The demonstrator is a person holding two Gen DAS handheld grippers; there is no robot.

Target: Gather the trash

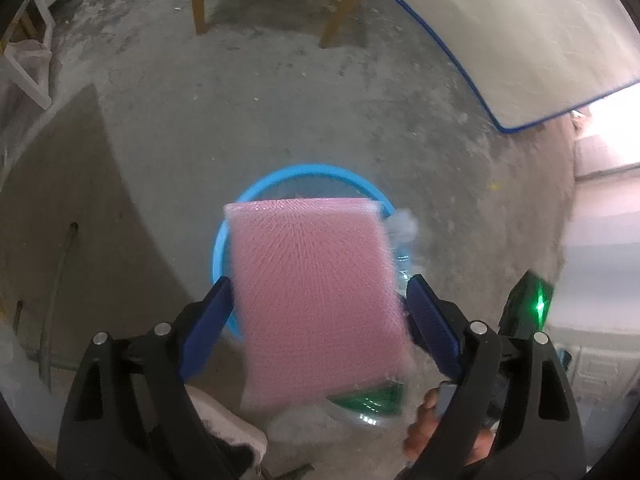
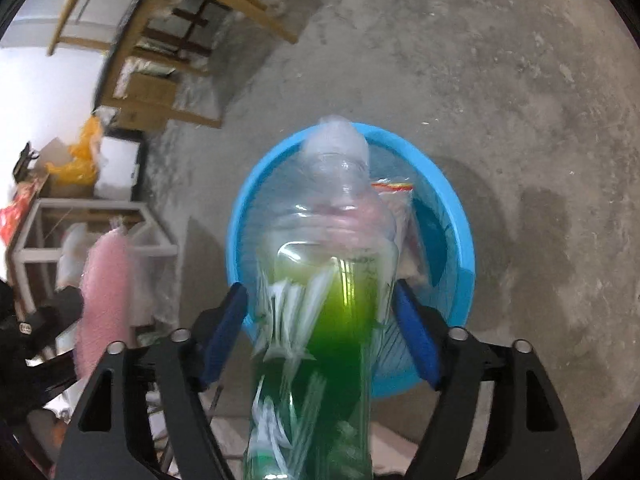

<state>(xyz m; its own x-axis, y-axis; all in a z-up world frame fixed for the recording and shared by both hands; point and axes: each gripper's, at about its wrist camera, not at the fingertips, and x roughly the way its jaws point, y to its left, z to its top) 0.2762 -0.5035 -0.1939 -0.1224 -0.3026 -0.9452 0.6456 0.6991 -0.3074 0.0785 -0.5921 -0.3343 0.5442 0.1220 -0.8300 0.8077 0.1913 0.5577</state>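
A blue plastic basin (image 1: 304,170) (image 2: 452,200) stands on the concrete floor below both grippers. Between the pads of my left gripper (image 1: 320,292) hangs a flat pink bubble-wrap pouch (image 1: 316,280) (image 2: 104,300). It is tilted and motion-blurred, and the jaws stand wide beside its edges without pinching it. My right gripper (image 2: 320,296) points down over the basin with a clear bottle of green liquid (image 2: 320,320) (image 1: 372,400) between its pads. The bottle is neck-down and blurred, and a gap shows at the left pad. A clear bag with a red strip (image 2: 396,188) lies in the basin.
Wooden chair legs (image 1: 200,0) and a blue-edged white board (image 1: 520,60) stand beyond the basin. A wooden chair (image 2: 180,40), a yellow bag (image 2: 80,152) and a white frame table (image 2: 100,216) crowd the left of the right wrist view. A hand (image 1: 424,420) shows low down.
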